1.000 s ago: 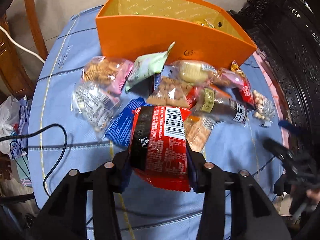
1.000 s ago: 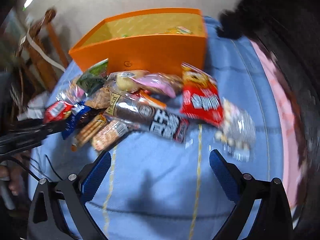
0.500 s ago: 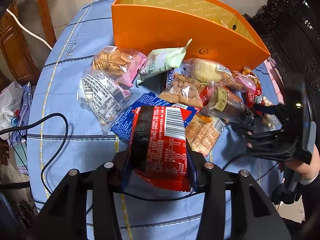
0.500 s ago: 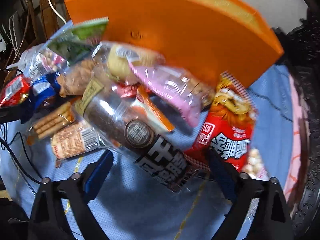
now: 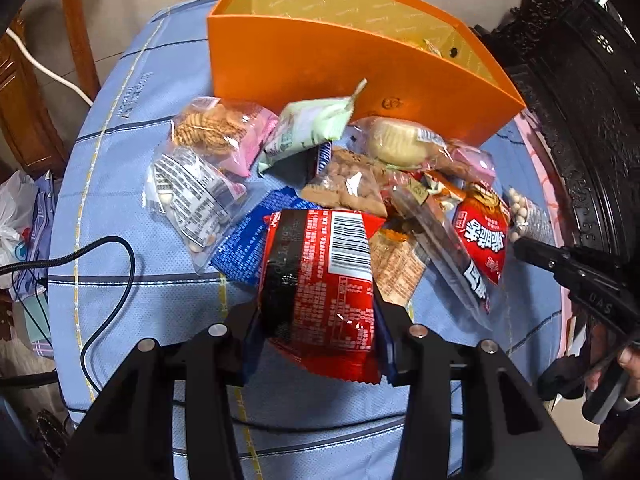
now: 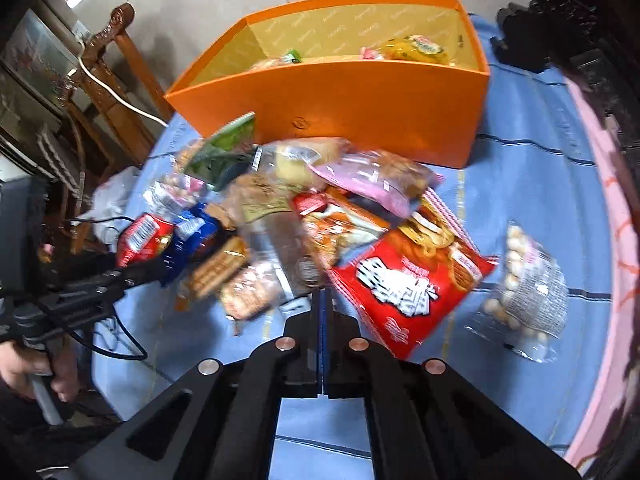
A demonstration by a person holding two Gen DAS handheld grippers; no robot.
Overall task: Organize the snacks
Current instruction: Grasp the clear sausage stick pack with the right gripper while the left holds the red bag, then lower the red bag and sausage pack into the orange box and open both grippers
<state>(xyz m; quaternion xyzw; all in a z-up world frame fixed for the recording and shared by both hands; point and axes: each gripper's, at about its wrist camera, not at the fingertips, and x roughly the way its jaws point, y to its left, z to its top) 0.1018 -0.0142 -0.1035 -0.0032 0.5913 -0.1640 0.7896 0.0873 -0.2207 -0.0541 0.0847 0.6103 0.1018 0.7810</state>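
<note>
Orange cardboard box [image 6: 332, 100] stands open at the far side of the blue checked tablecloth [image 6: 520, 184], a few snacks inside, loose packets heaped just before it. Left gripper [image 5: 318, 316], tilted steeply down, clamps a red-and-black foil snack packet [image 5: 320, 280] above the cloth. Right gripper [image 6: 323, 300], likewise angled down, has its jaws pressed together at the heap's near edge; whether they pinch a wrapper, cannot tell.

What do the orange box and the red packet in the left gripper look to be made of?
Orange box: likely stiff matte cardboard; flat walls, sharp edges, printed yellow lining. Red packet: glossy plastic film, by its crinkles, glare and crimped edge.
</note>
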